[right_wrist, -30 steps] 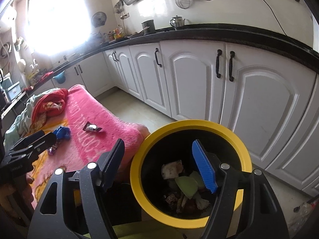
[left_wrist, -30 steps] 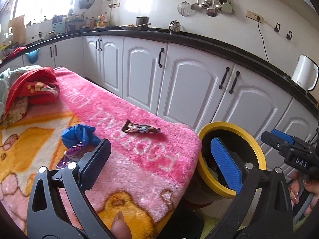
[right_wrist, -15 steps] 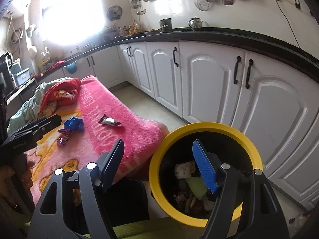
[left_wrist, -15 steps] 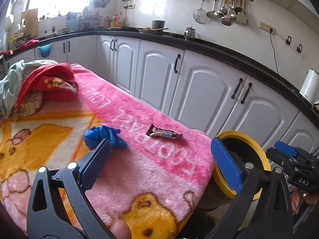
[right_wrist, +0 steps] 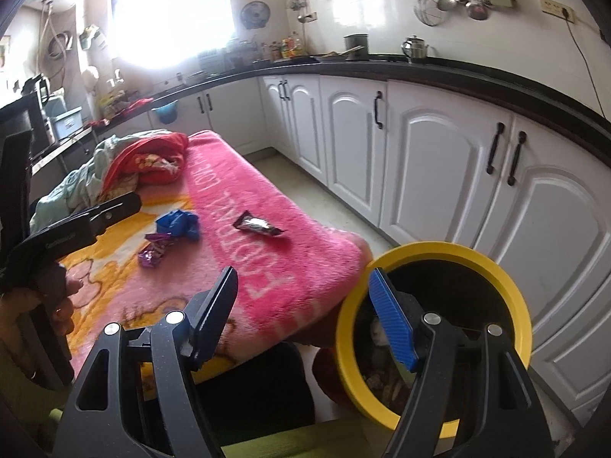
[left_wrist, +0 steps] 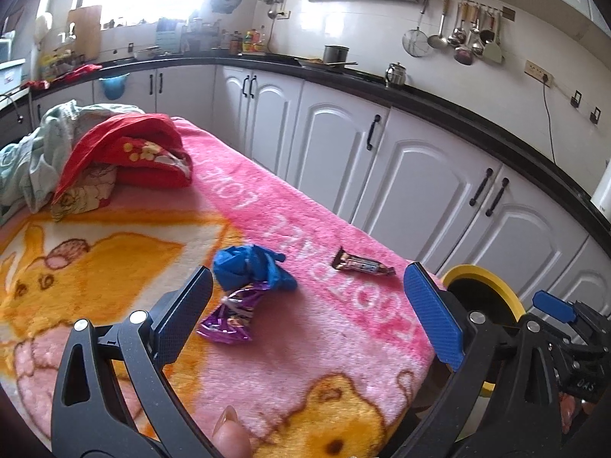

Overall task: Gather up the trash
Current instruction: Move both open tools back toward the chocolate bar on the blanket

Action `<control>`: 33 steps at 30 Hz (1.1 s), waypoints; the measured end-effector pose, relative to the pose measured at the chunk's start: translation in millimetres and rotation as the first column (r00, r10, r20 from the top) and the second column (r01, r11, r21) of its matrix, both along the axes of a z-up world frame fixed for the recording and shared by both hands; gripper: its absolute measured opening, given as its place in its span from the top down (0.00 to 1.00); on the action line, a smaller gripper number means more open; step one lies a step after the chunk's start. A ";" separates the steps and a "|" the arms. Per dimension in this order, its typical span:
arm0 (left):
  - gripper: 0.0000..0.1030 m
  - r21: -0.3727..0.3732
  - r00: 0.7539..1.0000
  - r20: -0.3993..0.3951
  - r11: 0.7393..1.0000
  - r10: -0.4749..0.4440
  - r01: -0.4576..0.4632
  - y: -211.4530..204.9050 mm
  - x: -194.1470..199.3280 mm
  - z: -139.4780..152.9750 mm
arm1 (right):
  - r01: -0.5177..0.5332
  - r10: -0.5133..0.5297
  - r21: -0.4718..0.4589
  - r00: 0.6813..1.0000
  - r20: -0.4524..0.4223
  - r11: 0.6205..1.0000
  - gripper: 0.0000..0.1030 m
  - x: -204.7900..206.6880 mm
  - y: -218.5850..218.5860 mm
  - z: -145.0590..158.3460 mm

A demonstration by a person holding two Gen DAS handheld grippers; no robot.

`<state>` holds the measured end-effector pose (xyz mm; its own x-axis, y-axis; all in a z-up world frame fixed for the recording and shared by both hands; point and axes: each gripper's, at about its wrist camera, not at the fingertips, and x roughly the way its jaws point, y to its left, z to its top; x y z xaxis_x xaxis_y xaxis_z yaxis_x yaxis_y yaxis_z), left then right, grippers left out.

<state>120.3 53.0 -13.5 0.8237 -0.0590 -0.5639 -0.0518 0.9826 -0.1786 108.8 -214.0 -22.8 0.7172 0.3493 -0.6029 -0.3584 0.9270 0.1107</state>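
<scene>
Left gripper (left_wrist: 305, 305): jaws apart, empty, over blanket (left_wrist: 343, 362) near edge. Purple wrapper (left_wrist: 229, 316) just ahead-left, blue wad (left_wrist: 248, 271) touching behind; candy bar (left_wrist: 361, 265) crosswise toward bin-side edge.

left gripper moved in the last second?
Yes. The left gripper has pulled back from the yellow bin toward the blanket; its open jaws now frame the purple wrapper and blue wad.

Home kitchen; white cabinets (left_wrist: 420, 191); hanging utensils (left_wrist: 462, 34).
</scene>
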 end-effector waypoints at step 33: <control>0.11 -0.079 0.984 -0.097 0.985 0.147 -0.155 89.1 13.7 -41.3 | -0.167 0.166 -0.023 0.985 -0.044 0.986 0.33 25.2 100.0 -21.1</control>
